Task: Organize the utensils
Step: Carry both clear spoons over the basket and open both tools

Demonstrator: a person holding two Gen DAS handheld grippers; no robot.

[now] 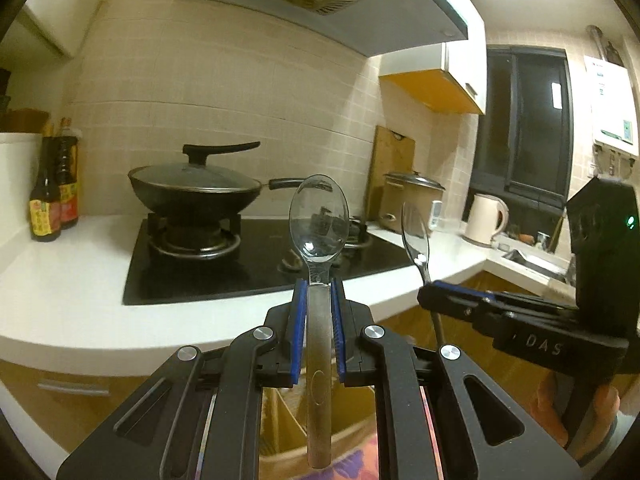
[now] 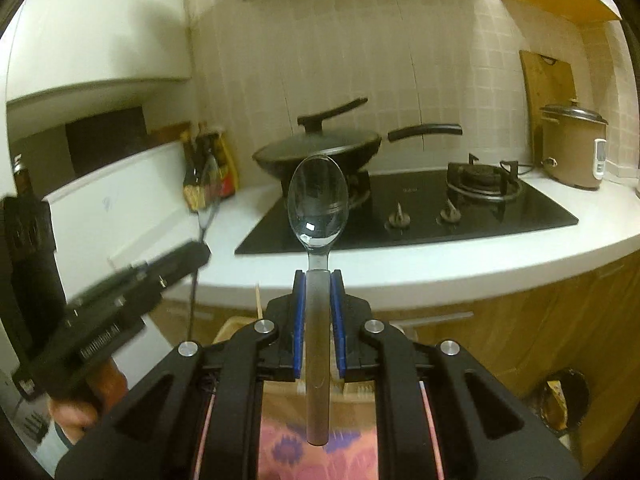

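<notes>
My left gripper (image 1: 319, 284) is shut on the handle of a steel spoon (image 1: 319, 216), whose bowl points up in front of the stove. In the same view the right gripper (image 1: 430, 294) shows at the right, side-on, with a second spoon (image 1: 416, 236) standing up from it. In the right wrist view my right gripper (image 2: 318, 276) is shut on that spoon (image 2: 318, 200), bowl up. The left gripper (image 2: 202, 250) appears blurred at the left there, with its spoon (image 2: 210, 184) faint above it. Both are held above the counter's front edge.
A lidded black wok (image 1: 196, 190) sits on the black gas hob (image 1: 260, 264) set in a white counter (image 1: 68, 284). Sauce bottles (image 1: 54, 196) stand at the left. At the right are a rice cooker (image 2: 572, 148), a cutting board (image 1: 390, 168), a kettle (image 1: 486, 220) and a sink (image 1: 532, 262). A light container (image 1: 288, 424) lies below the grippers.
</notes>
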